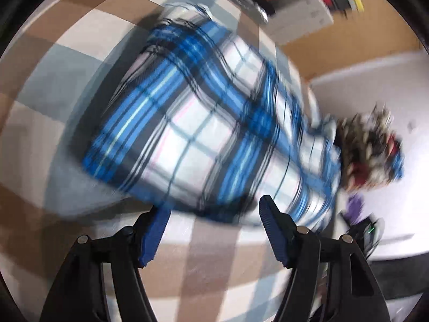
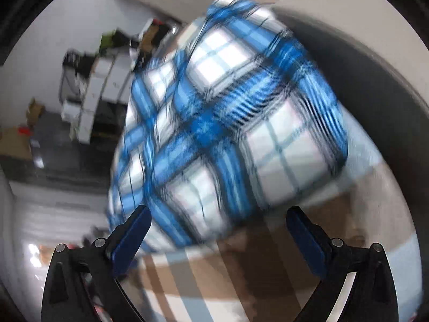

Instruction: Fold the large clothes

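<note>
A blue, white and black plaid garment (image 1: 203,123) lies folded into a long shape on a table covered with a brown, grey and cream checked cloth (image 1: 53,86). Both views are motion-blurred. My left gripper (image 1: 214,209) is open and empty, its blue-padded fingers just short of the garment's near edge. In the right wrist view the same garment (image 2: 230,123) fills the centre, one end reaching the table's edge. My right gripper (image 2: 219,217) is open and empty, just in front of the garment's near edge.
A heap of dark patterned clothes (image 1: 372,150) lies past the garment's right end. White boxes (image 1: 303,16) and clutter stand beyond the table. Shelving with boxes (image 2: 99,86) stands on the floor to the left in the right wrist view.
</note>
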